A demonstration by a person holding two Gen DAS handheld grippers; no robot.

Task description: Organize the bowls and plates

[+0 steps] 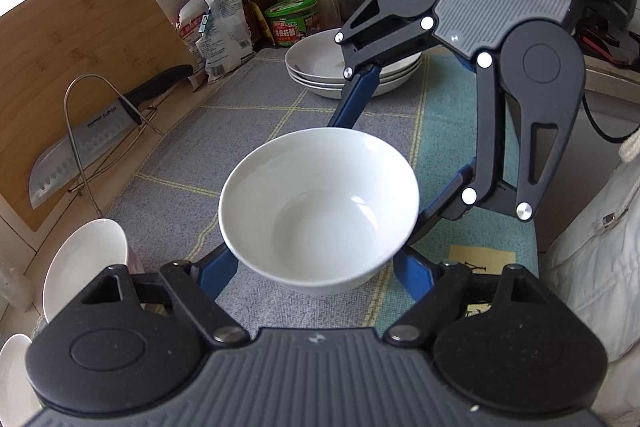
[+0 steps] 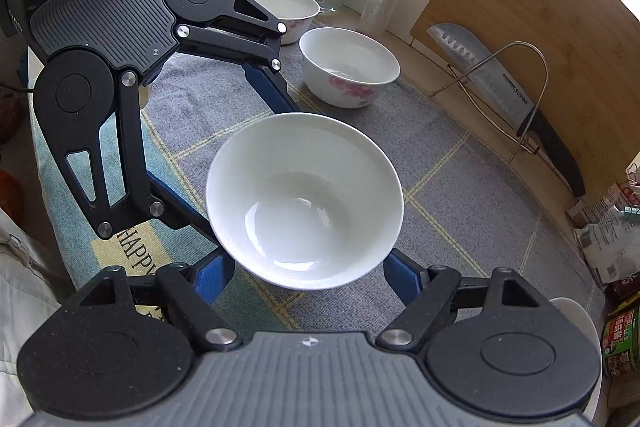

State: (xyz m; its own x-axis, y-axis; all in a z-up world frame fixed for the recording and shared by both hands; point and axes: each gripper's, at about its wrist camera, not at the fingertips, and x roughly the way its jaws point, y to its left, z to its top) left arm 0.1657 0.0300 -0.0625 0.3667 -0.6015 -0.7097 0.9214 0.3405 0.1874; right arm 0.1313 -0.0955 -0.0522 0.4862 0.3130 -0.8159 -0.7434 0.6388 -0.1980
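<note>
A: Left edge, left wrist view: cutting board [image 1: 80,39] leaning on wall, knife [image 1: 80,147] in wire rack, partly masked. Two white dishes [image 1: 84,263] cut off by gripper body.

B: Centre: white bowl [image 1: 318,211] upright, above checked mat [image 1: 180,195]; contact with mat hidden. Left gripper [image 1: 316,267] spread around near side, fingertips concealed under rim. Gripping or not: cannot tell.

A: Right: right gripper [image 1: 384,155] spread across far side, tips hidden. Stacked plates [image 1: 320,67] behind, half blocked.
</note>
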